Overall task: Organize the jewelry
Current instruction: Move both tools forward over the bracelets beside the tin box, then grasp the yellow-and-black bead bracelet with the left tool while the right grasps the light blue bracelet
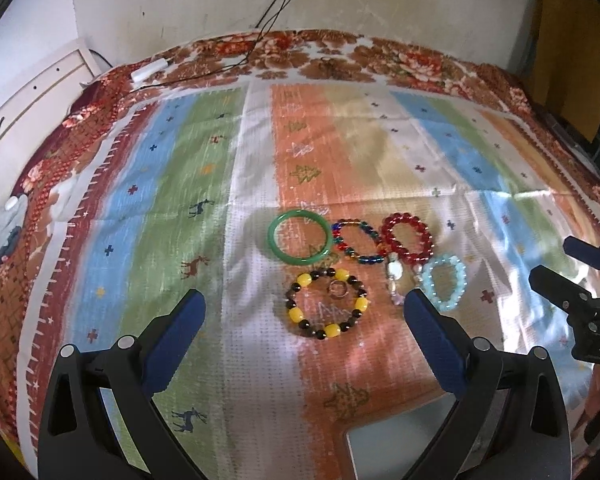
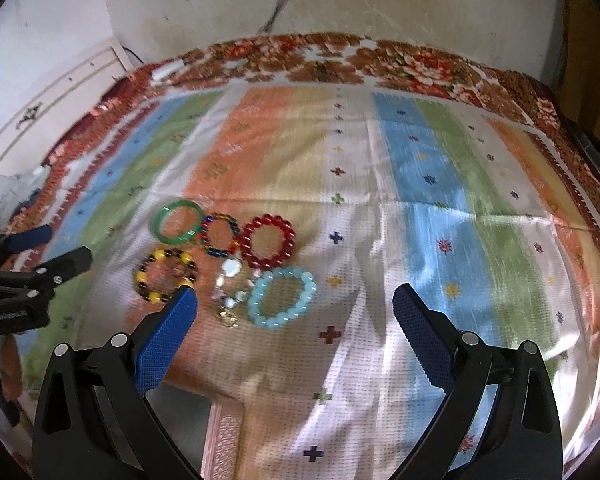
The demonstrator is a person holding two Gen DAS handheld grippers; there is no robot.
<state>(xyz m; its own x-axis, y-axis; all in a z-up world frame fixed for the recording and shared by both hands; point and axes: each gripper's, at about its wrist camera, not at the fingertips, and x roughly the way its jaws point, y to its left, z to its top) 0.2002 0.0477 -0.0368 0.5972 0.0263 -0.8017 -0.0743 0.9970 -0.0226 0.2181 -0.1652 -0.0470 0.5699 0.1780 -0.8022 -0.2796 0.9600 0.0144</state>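
Jewelry is laid out in a tight cluster on the striped cloth [image 1: 260,360] that covers the desk, just ahead of both tongs. 5 bracelets are counted, plus a small ring [image 1: 337,289] and a charm piece [image 1: 395,276].

Handling, judged from looks:
- green bangle [image 1: 300,237]: rigid, smooth, likely slippery and breakable if dropped. Best taken across the band at 1 side, not across the full ring.
- yellow-and-black bracelet [image 1: 326,303], red bead bracelet [image 1: 407,239], multicolour bead bracelet [image 1: 358,242], pale blue bead bracelet [image 1: 446,283]: light and floppy, probably strung on elastic, so sag and swing are expected once lifted. A pinch on 1 or 2 beads at the rim should do; round beads may roll out of the pads.
- The ring lies inside the yellow-and-black bracelet and is small and flat on the cloth, so it is judged the hardest pick.
- Several pieces touch or nearly touch, so a neighbour could be dragged along.

Pose: left tongs [image 1: 305,308] are held low over the cloth, spread wide, empty, with the yellow-and-black bracelet between the tips. Right tongs [image 2: 295,302] are also spread wide and empty, pointed forward with the pale blue bracelet just ahead of the gap; the right view is blurred. Each tool is seen at the edge of the other's view, well apart.
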